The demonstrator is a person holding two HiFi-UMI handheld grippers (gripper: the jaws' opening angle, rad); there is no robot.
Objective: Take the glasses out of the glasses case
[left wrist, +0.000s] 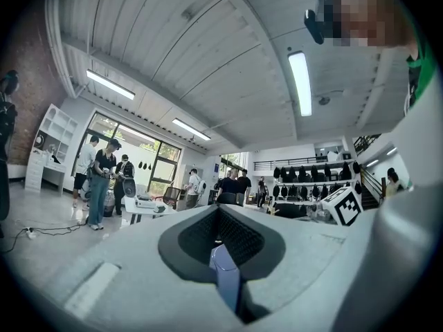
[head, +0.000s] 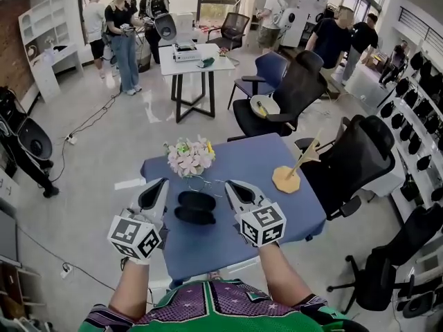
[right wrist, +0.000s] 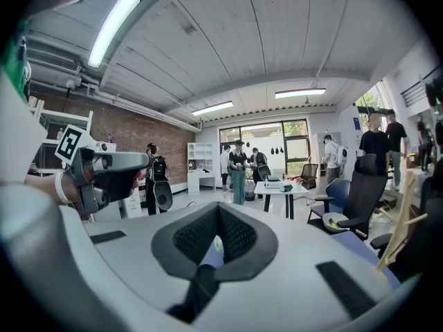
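A black glasses case [head: 195,207] lies open on the blue table [head: 256,159], its two oval halves side by side near the front middle. Thin wire glasses [head: 208,183] seem to lie on the cloth just beyond the case, in front of the flowers. My left gripper [head: 160,185] hovers just left of the case and my right gripper [head: 232,185] just right of it, neither touching it. In the left gripper view the left gripper [left wrist: 223,253] is shut with only a sliver of blue between the jaws. The right gripper [right wrist: 211,249] looks the same, shut and holding nothing.
A bunch of pink and white flowers [head: 190,156] stands at the table's far left. An orange hexagonal base with a leaning stick [head: 286,179] sits at the right. Black office chairs [head: 360,158] crowd the right side. A white table [head: 197,57] and several people stand farther back.
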